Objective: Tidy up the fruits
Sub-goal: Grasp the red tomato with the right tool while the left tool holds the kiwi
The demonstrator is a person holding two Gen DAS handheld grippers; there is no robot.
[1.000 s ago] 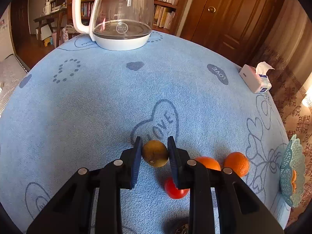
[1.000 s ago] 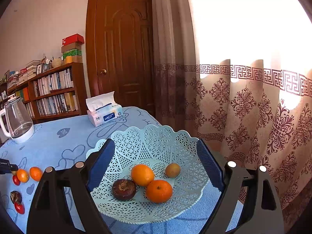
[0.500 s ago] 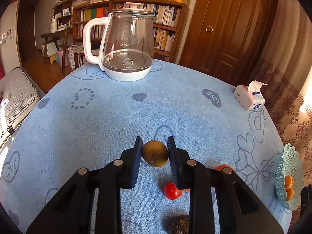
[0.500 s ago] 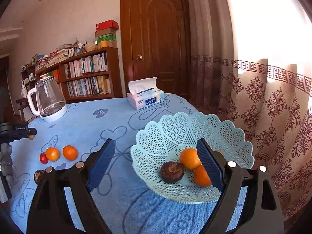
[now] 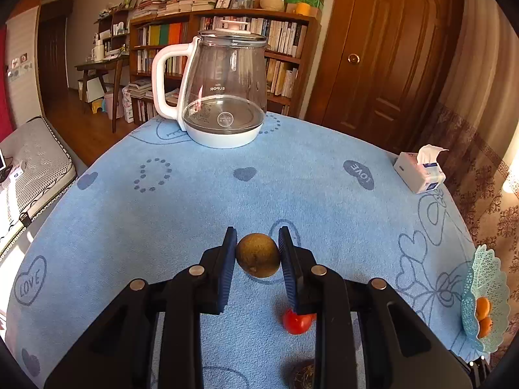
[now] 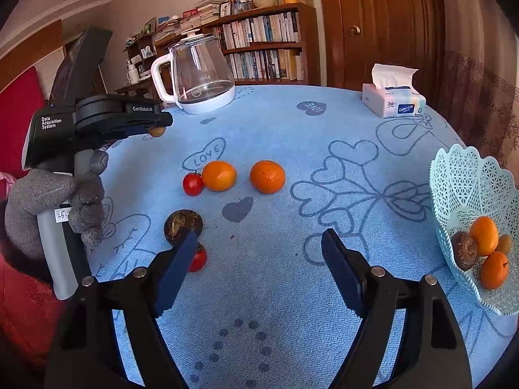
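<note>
Held up off the blue tablecloth (image 5: 194, 201) now: a brown kiwi (image 5: 258, 254), pinched between the pads of the left gripper (image 5: 258, 253), lifted clear of the spot where it sat a second ago, with the cloth visibly lower beneath it. Seen from the right side, the same fruit hanging at the tip of that tool, gripped by a grey-gloved hand (image 6: 55, 201). Probably one more piece ready for the trip to the basket.

Swung away from the basket and toward the loose fruit in that same second: the right gripper (image 6: 259, 253), jaws closing from a wide spread with nothing between them. Just beyond its left finger, a dark round fruit (image 6: 183, 227) with a small tomato (image 6: 198, 259) partly hidden behind the blue pad. Farther ahead, another tomato (image 6: 193, 184) touching an orange (image 6: 219, 175), and a second orange (image 6: 267, 176) a little apart. Likely next pick among these.

Far to the right of both tools, the pale lattice basket (image 6: 454, 194), holding two oranges, one dark round fruit and one small brownish piece at the back. Well ahead, an empty glass kettle (image 5: 227, 94); to its right, a tissue box (image 6: 392, 102).
</note>
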